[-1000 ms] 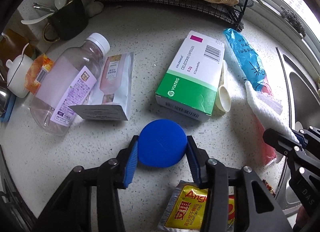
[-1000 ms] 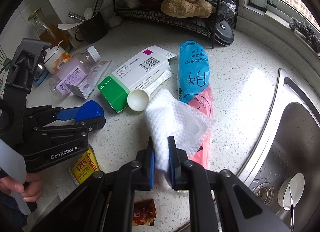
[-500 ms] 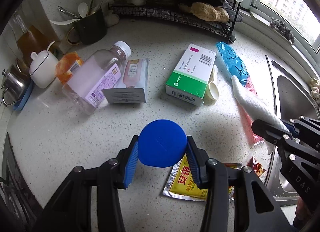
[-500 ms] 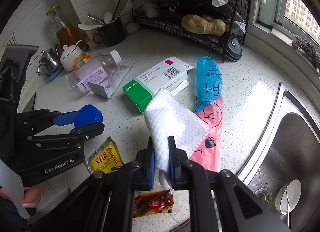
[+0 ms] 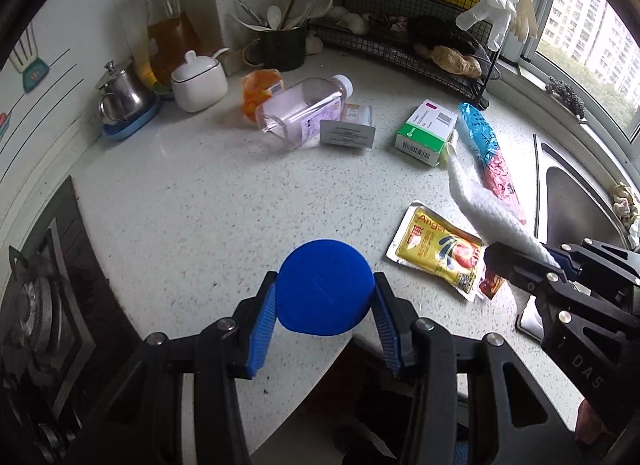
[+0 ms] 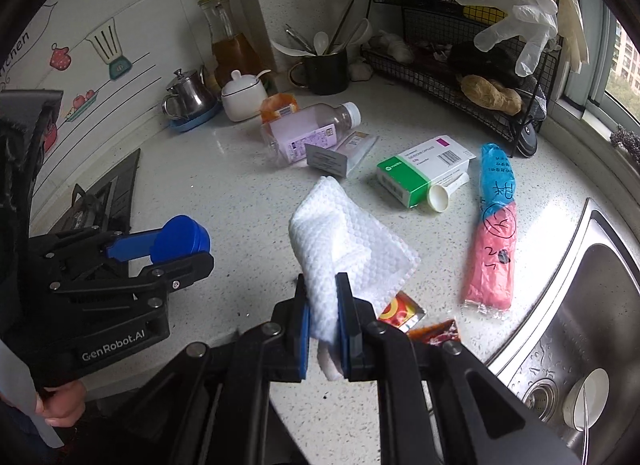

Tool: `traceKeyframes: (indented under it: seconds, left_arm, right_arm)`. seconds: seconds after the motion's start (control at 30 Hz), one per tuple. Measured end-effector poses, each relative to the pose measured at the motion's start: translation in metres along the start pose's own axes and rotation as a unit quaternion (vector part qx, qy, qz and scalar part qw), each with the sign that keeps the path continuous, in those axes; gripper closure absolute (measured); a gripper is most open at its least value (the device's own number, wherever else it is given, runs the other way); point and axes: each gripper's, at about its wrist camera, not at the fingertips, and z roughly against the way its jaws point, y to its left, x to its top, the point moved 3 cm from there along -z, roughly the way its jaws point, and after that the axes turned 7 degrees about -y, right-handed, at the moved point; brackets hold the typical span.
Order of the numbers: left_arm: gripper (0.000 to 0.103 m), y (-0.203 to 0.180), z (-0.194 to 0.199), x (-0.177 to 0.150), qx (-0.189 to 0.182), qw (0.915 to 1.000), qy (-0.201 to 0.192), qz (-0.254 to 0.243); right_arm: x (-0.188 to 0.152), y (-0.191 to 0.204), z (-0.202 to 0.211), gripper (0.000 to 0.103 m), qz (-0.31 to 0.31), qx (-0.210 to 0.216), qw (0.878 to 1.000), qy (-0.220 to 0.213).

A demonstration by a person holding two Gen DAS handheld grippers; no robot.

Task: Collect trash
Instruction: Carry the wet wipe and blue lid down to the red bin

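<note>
Both hand-held grippers have drawn back and up from the countertop (image 5: 192, 201) over the past second, so that the litter which filled each wrist view now lies small and far ahead of the fingers. The left gripper (image 5: 326, 305) stays clamped on the round blue cap (image 5: 326, 287), its blue pads pressing on either side; the right gripper (image 6: 323, 321) remains pinched on the folded white paper towel (image 6: 344, 241), which stands up between its jaws. Neither grip has altered. Read against the task, two pieces of trash are lifted clear and appear to be on their way to a bin, which no view shows. Still lying on the speckled pale counter are the clear plastic bottle (image 5: 300, 111) on its side, the green-and-white medicine box (image 6: 424, 171), a white scoop (image 6: 440, 195) touching the box, a blue-and-pink wrapper (image 6: 494, 225) and the yellow sachet (image 5: 436, 247) near the counter's front edge. The room is a kitchen corner: a gas hob (image 5: 36, 305) to the left, a steel sink (image 6: 592, 317) to the right, a black wire rack (image 5: 404, 49) against the wall with gloves hung on it, and a window beyond.
</note>
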Motion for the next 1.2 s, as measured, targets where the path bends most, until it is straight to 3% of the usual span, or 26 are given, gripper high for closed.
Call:
traceKeyframes:
  seconds: [0.37, 0.63, 0.93, 1.2]
  left_arm:
    - [0.060, 0.033, 0.067, -0.094, 0.019, 0.9988, 0.002, 0.045]
    - [0.060, 0.038, 0.079, -0.167, 0.026, 0.9964, 0.036, 0.073]
    - [0.060, 0.042, 0.053, -0.228, 0.042, 0.9918, 0.071, 0.098]
    - [0.060, 0.037, -0.011, -0.277, 0.032, 0.9904, 0.081, 0.107]
  right_arm:
    - [-0.064, 0.068, 0.035, 0.092, 0.032, 0.029, 0.999, 0.019]
    - [-0.118, 0.091, 0.033, 0.092, 0.059, 0.033, 0.995, 0.070]
    - [-0.176, 0.100, 0.002, 0.092, 0.096, 0.049, 0.987, 0.119]
    - [-0.234, 0.085, -0.064, 0.092, 0.107, 0.065, 0.980, 0.157]
